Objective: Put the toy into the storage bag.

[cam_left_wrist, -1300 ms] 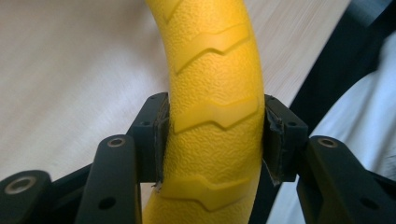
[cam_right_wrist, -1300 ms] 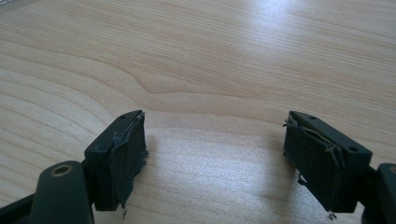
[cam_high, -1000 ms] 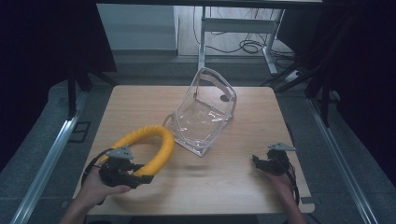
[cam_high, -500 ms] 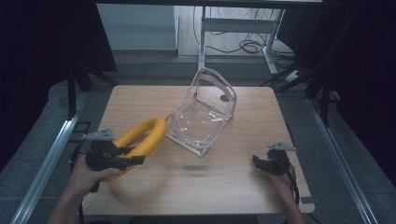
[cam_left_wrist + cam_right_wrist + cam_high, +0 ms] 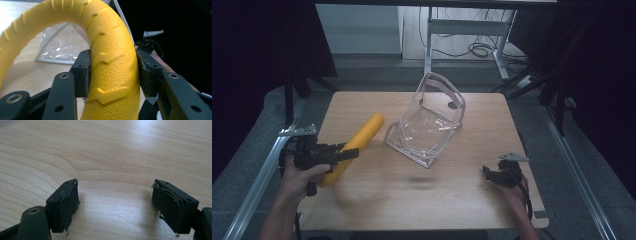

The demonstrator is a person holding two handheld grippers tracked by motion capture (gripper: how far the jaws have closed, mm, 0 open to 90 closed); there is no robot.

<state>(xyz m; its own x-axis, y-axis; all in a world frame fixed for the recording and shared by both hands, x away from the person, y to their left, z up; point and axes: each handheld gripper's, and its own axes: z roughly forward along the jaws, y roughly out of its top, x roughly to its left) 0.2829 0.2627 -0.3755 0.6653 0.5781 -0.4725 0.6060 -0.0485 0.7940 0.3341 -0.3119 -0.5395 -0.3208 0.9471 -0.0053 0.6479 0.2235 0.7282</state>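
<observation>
A yellow textured ring [image 5: 357, 142] is held edge-on above the table's left side, lifted off the wood. My left gripper [image 5: 347, 154] is shut on it; in the left gripper view both pads press the ring [image 5: 112, 65] from either side. A clear plastic pouch [image 5: 427, 122] stands open in the middle of the table, just right of the ring. My right gripper [image 5: 488, 173] rests low at the front right, open, and in the right gripper view its fingers [image 5: 65, 202] stand wide apart over bare wood with nothing between them.
The wooden table [image 5: 437, 200] has metal rails along its left and right sides. Beyond the far edge are a desk frame and cables [image 5: 472, 47] on the floor. Bare wood lies between the pouch and the front edge.
My left gripper has moved left and lifted, turning the yellow ring from lying flat to edge-on above the table. The right gripper and the pouch have stayed put.
</observation>
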